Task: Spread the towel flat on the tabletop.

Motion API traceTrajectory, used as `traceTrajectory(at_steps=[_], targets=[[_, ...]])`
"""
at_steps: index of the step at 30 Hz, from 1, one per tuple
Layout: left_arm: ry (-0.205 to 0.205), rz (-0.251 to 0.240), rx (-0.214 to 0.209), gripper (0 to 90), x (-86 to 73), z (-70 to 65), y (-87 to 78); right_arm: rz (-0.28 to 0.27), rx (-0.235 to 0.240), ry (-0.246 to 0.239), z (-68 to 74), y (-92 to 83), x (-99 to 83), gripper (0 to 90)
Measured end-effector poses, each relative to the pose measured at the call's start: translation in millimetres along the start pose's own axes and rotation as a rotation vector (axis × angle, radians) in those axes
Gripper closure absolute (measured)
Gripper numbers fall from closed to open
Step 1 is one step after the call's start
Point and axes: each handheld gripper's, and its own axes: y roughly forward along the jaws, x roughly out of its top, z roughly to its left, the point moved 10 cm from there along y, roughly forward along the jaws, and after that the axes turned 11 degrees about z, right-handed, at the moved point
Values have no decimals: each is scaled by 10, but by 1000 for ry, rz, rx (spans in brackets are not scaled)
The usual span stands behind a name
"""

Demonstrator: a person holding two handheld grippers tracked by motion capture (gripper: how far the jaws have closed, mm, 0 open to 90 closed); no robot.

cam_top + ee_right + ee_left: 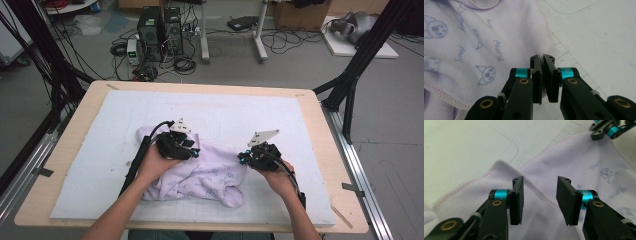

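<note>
The garment (195,175), a lilac printed piece, lay crumpled between the 2 claws on the white mat (100,150) of the desk (75,120), not yet spread or folded. The right claw (543,58) was clamped on the hem at its tip. The left claw (540,195) stood apart, cloth below its jaws but ungripped. By my judgement the work was early: 1 edge was caught, the other still to be taken, then flattening.
</note>
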Motion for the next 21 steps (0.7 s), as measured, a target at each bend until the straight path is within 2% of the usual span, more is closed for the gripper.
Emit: traceTrajectory(at_steps=[2, 3, 5, 7, 8, 9, 13, 15, 17, 21], targets=[[-10, 57, 19, 583, -25, 25, 147, 3, 7, 14, -25, 36, -7, 857], [-2, 92, 32, 583, -57, 40, 214, 3, 7, 14, -25, 36, -7, 857], [24, 151, 77, 673, -123, 66, 318, 6, 10, 11, -27, 61, -12, 857], [35, 142, 105, 778, -109, 75, 311, 8, 10, 8, -19, 80, -19, 857], [44, 135, 94, 836, -102, 70, 289, 5, 13, 9, -16, 88, -22, 857], [35, 122, 85, 858, -94, 63, 261, 7, 14, 11, -16, 94, -30, 857], [26, 35, 75, 875, -40, 81, 14, 1, 16, 18, -36, 77, -43, 857], [9, -26, 70, 877, -27, 97, -150, 0, 17, 20, -38, 62, -47, 858], [6, -69, 80, 877, -49, 137, -308, -5, 12, 18, -46, 45, -48, 858], [-18, -108, 104, 877, -176, 257, -555, -19, 8, 18, -47, -13, -40, 861]])
